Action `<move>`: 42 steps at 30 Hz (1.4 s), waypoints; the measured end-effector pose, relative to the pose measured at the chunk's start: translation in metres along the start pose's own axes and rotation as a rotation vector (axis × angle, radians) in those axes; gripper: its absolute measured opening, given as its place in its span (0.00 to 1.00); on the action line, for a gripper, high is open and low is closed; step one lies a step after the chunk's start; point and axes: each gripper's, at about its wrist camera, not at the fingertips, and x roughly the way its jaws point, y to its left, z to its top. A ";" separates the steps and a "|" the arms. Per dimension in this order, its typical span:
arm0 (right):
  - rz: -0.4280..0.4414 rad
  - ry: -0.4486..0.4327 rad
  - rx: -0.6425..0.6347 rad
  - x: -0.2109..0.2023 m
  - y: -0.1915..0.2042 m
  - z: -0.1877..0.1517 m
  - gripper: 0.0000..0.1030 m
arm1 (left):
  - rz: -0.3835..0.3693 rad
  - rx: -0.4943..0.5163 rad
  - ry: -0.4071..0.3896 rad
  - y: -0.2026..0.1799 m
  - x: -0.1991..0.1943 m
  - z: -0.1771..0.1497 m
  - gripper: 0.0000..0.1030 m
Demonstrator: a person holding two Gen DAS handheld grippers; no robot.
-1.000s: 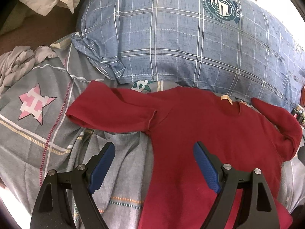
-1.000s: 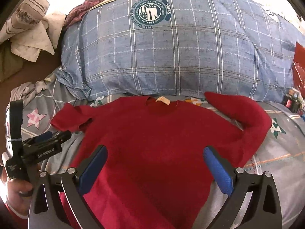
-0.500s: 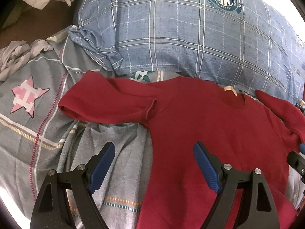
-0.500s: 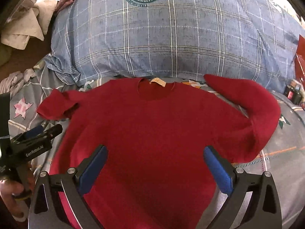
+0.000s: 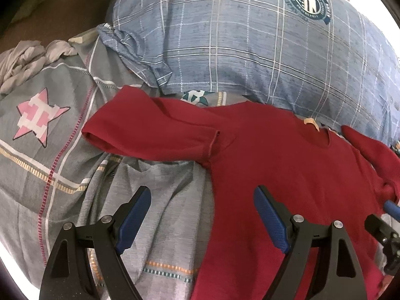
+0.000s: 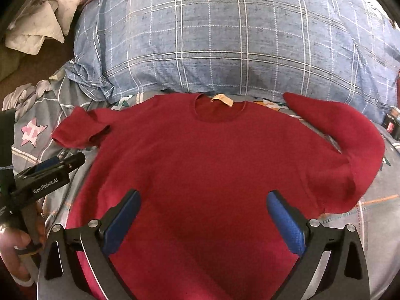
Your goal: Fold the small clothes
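Jaws: left gripper (image 5: pixel 202 221) and right gripper (image 6: pixel 202 221) both wide, empty | red sweater (image 6: pixel 205 155) flat on bed (image 5: pixel 50 155), collar toward pillow (image 6: pixel 225 45) | advice: likely sleeves first; pinch cuffs; fold inward squarely

One red sweater (image 6: pixel 200 165) lies spread on one grey patterned bedsheet (image 5: pixel 62 155), with one blue plaid pillow (image 6: pixel 225 45) at the far side. Two grippers show, the left gripper (image 5: pixel 202 215) and the right gripper (image 6: pixel 202 215). The sheet shows one pink star (image 5: pixel 37 117) at left, and one crumpled grey cloth (image 5: pixel 27 60) and one pale cloth (image 6: pixel 35 30) lie far left.
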 end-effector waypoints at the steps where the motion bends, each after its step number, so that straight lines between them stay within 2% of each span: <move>1: 0.006 0.004 -0.002 0.002 0.001 0.001 0.98 | 0.001 -0.010 0.001 0.005 -0.001 0.001 0.82; 3: 0.026 0.008 -0.013 0.007 0.007 0.004 0.98 | 0.017 -0.042 -0.005 0.016 -0.003 0.003 0.82; 8: 0.121 -0.021 -0.075 0.013 0.033 0.017 0.93 | 0.132 -0.101 -0.017 0.051 -0.006 0.006 0.82; 11: 0.198 -0.018 -0.140 0.023 0.055 0.027 0.78 | 0.175 -0.152 -0.007 0.067 0.000 0.009 0.82; 13: 0.259 -0.013 -0.174 0.035 0.075 0.039 0.68 | 0.168 -0.185 0.011 0.072 0.005 0.011 0.82; 15: 0.308 -0.015 -0.164 0.048 0.094 0.051 0.69 | 0.163 -0.194 0.012 0.072 0.008 0.012 0.82; 19: 0.444 0.077 -0.095 0.080 0.125 0.065 0.67 | 0.181 -0.192 0.001 0.077 0.012 0.017 0.82; 23: 0.481 0.122 -0.081 0.106 0.144 0.075 0.66 | 0.180 -0.223 0.004 0.087 0.015 0.022 0.82; 25: 0.479 0.138 -0.095 0.119 0.155 0.077 0.63 | 0.187 -0.229 0.002 0.090 0.018 0.024 0.82; 26: 0.462 0.146 -0.104 0.127 0.161 0.078 0.59 | 0.189 -0.232 0.004 0.091 0.020 0.026 0.82; 28: 0.462 0.175 -0.108 0.144 0.169 0.079 0.32 | 0.187 -0.235 0.003 0.091 0.022 0.027 0.82; 29: 0.460 0.190 -0.101 0.153 0.172 0.079 0.27 | 0.188 -0.234 0.002 0.090 0.023 0.028 0.82; 30: 0.454 0.194 -0.090 0.159 0.173 0.079 0.12 | 0.191 -0.230 0.000 0.090 0.023 0.028 0.82; 31: 0.456 0.195 -0.080 0.162 0.172 0.080 0.04 | 0.197 -0.229 -0.004 0.090 0.023 0.028 0.81; 33: 0.477 0.180 -0.056 0.153 0.167 0.086 0.04 | 0.201 -0.242 -0.015 0.093 0.021 0.029 0.81; 35: 0.488 0.106 -0.066 0.125 0.157 0.096 0.04 | 0.204 -0.262 -0.024 0.096 0.019 0.029 0.81; 39: 0.482 -0.046 -0.020 0.058 0.105 0.126 0.04 | 0.199 -0.268 -0.036 0.094 0.014 0.027 0.81; 42: 0.423 -0.109 0.012 0.029 0.058 0.139 0.04 | 0.203 -0.248 -0.030 0.088 0.016 0.024 0.81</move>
